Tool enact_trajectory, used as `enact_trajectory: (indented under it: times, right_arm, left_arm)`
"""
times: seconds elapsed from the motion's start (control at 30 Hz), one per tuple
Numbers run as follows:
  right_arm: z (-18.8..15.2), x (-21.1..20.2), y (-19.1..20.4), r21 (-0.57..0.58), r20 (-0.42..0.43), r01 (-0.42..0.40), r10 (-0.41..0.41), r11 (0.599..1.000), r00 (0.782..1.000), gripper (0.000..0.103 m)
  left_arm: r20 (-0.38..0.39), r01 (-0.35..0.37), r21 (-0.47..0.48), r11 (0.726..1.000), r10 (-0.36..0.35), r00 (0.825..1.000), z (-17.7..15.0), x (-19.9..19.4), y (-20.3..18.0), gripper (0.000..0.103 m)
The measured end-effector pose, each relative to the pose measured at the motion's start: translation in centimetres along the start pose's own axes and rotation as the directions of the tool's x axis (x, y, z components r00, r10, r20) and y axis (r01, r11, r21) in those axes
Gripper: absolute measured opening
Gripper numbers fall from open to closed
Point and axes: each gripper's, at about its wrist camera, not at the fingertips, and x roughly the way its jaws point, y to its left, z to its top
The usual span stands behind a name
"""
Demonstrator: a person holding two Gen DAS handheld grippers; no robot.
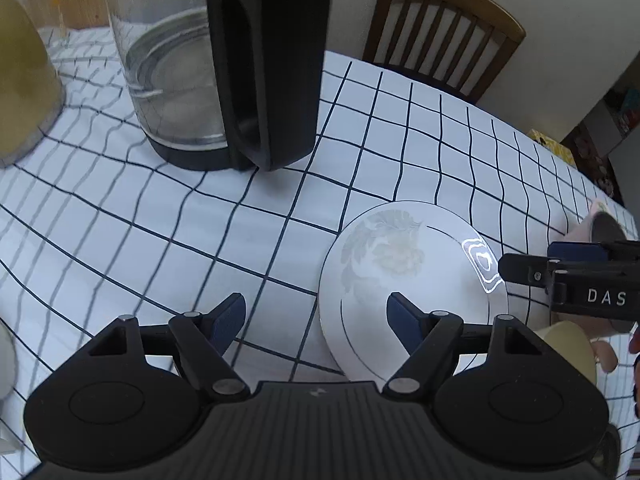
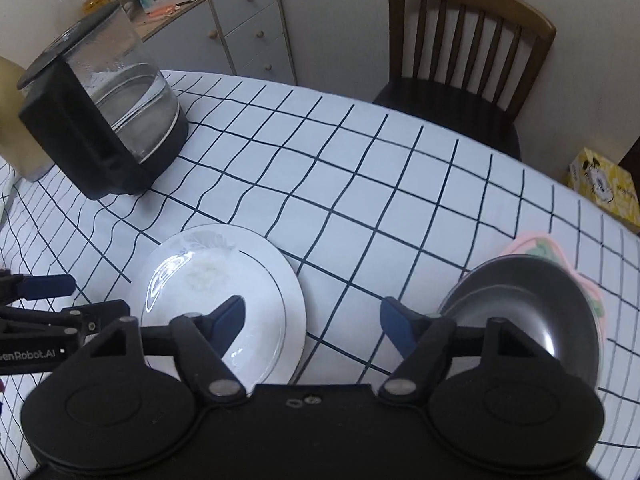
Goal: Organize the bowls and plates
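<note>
Blue-padded left hand-held gripper [image 1: 316,316] wide open above plate [image 1: 404,276]

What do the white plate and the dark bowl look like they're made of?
White plate: likely glazed ceramic or porcelain; glossy, sharp light reflection, thin rim line, faint leaf print. Dark bowl: smooth, semi-gloss dark grey, soft highlight on the inner wall; could be glazed ceramic or coated metal, cannot tell.

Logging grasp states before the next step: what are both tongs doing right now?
Left tongs: open, holding nothing, above the plate's left edge.
Right tongs: open, holding nothing, between plate and dark bowl.
</note>
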Motion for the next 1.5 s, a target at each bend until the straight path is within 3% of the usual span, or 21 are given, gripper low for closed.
enact_trajectory:
  times: [0.07, 0.13, 0.37, 0.43, 0.5, 0.73, 0.9, 1.0, 1.07, 1.5]
  right_arm:
    - [0.2, 0.3, 0.0, -0.004, 0.009, -0.003, 0.003, 1.000, 1.000, 0.071]
    - [0.4, 0.8, 0.2, -0.014, -0.008, -0.024, 0.024, 1.000, 1.000, 0.063]
    - [1.2, 1.7, 0.7, -0.050, -0.019, -0.024, 0.023, 0.998, 1.000, 0.061]
    - [1.4, 1.9, 0.9, -0.073, -0.019, -0.007, 0.006, 0.997, 1.000, 0.059]
    - [1.6, 1.9, 1.2, -0.106, -0.021, -0.030, 0.027, 0.994, 0.999, 0.046]
    - [1.4, 3.2, 1.0, -0.076, -0.062, -0.054, 0.050, 0.996, 0.997, 0.045]
    - [1.1, 3.7, 0.7, -0.069, -0.080, -0.073, 0.067, 0.995, 0.995, 0.040]
    - [0.8, 3.9, 0.8, -0.076, -0.086, -0.083, 0.076, 0.994, 0.993, 0.036]
    - [0.8, 3.8, 0.6, -0.074, -0.085, -0.089, 0.083, 0.993, 0.993, 0.024]
    - [0.5, 2.9, -0.4, 0.002, -0.052, -0.150, 0.150, 0.989, 0.987, 0.016]
  left_arm:
    - [-0.017, 0.010, -0.012, 1.000, -0.010, 1.000, 0.1, 0.7, 0.1, 0.062]
    - [-0.038, 0.016, -0.017, 1.000, -0.016, 0.999, 0.0, 1.3, 0.1, 0.057]
    - [-0.066, 0.039, -0.037, 0.999, -0.041, 0.997, -0.4, 2.3, 0.2, 0.044]
    - [-0.067, 0.043, -0.046, 0.998, -0.046, 0.997, -0.5, 2.3, 0.4, 0.044]
    - [-0.068, 0.045, -0.050, 0.998, -0.048, 0.996, -0.5, 2.4, 0.5, 0.044]
    - [-0.072, 0.066, -0.046, 0.997, -0.069, 0.995, -0.7, 2.3, 0.4, 0.041]
    - [-0.070, 0.076, -0.051, 0.996, -0.079, 0.994, -0.8, 2.3, 0.2, 0.032]
    - [-0.072, 0.079, -0.057, 0.995, -0.083, 0.994, -0.8, 2.4, 0.3, 0.018]
    - [-0.068, 0.085, -0.077, 0.993, -0.091, 0.994, -0.8, 2.4, 0.5, 0.017]
    - [-0.025, 0.066, -0.097, 0.993, -0.068, 0.997, -0.6, 1.2, 1.3, 0.016]
